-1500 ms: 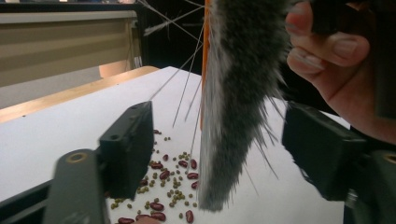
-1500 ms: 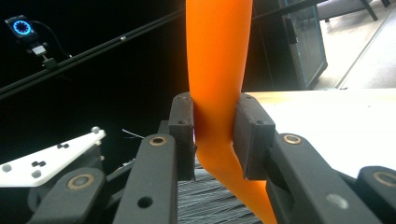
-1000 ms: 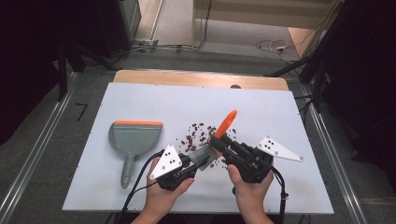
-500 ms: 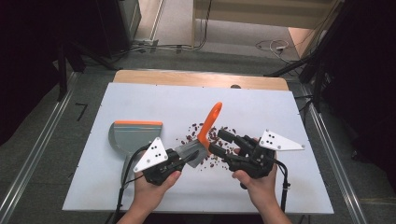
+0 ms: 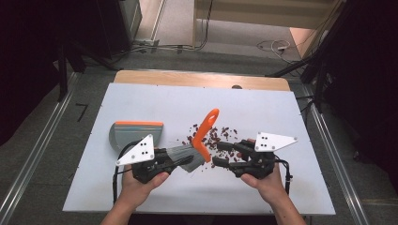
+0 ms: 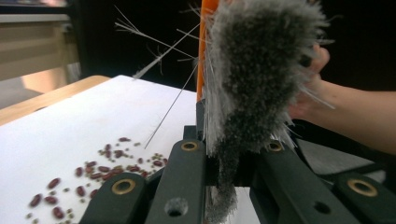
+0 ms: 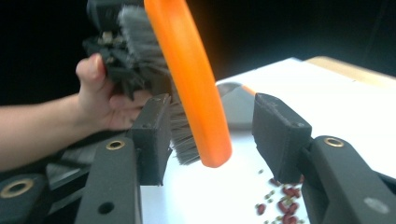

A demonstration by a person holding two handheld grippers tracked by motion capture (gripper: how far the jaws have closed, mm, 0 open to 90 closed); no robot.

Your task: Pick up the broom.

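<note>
Honestly, from the high view the brush [image 5: 199,143] could slip: my left gripper [image 5: 180,159] pinches only its bristles, handle pointing to one o'clock over the beans [image 5: 213,136]. In the left gripper view, jaws clamp tight on bristles [image 6: 252,84]. In the right gripper view, my right gripper [image 7: 208,140], just opened halfway, straddles the handle without touching.

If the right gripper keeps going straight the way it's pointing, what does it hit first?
Most likely the brush: its orange handle hangs between the right gripper's open jaws, which have just been opening, untouched. Depth is hard to judge.
</note>
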